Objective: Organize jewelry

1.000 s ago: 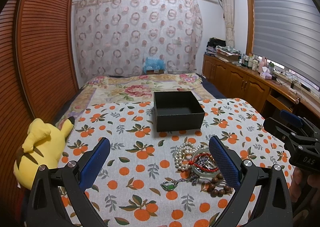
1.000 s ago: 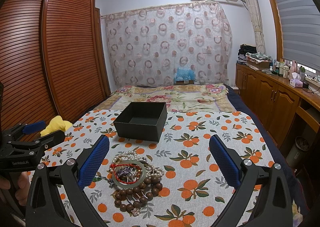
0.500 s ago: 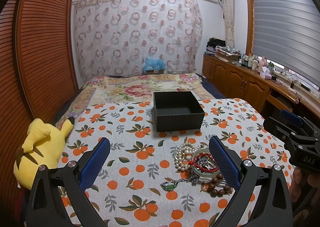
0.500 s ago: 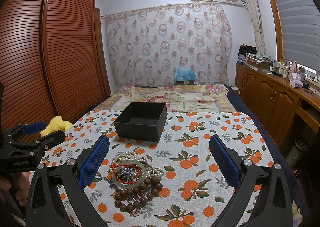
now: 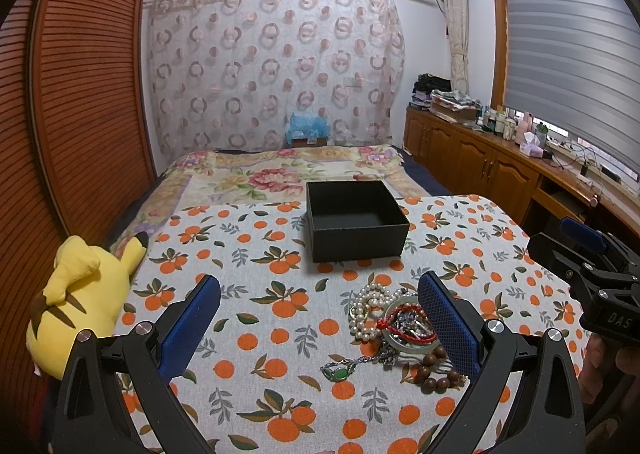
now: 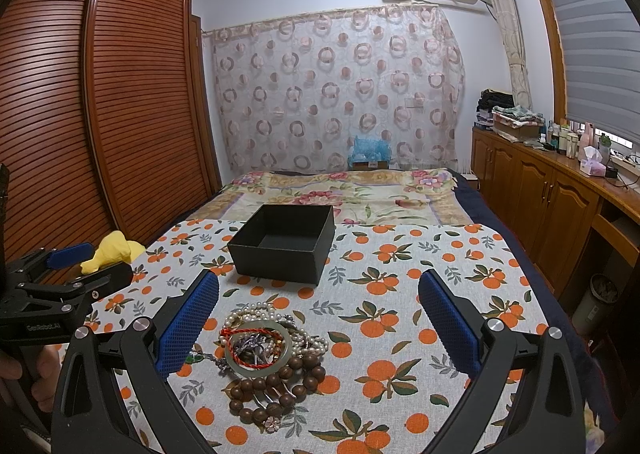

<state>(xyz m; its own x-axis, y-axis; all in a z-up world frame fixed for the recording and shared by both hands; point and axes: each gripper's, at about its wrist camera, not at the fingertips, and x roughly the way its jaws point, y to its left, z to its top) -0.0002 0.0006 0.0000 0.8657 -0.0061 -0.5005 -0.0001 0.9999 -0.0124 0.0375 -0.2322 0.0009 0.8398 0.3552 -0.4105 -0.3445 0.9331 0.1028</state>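
I'm seeing my left gripper (image 5: pixel 319 312) and right gripper (image 6: pixel 318 308) showing matching black angular frames with silver screws and blue textured pads (image 6: pixel 187 324) (white lettering is showing on each body, partly legible), a hand (image 6: pixel 24 374) peeking behind.

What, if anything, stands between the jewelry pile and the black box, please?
Nothing visible does: only bare orange-print tablecloth lies between the tangled pile of bead, pearl and jade jewelry and the open, empty black square box.

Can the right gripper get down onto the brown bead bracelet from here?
Probably yes: the right gripper is open, and the brown bead bracelet lies uncovered on the pile's near edge, nothing above it.
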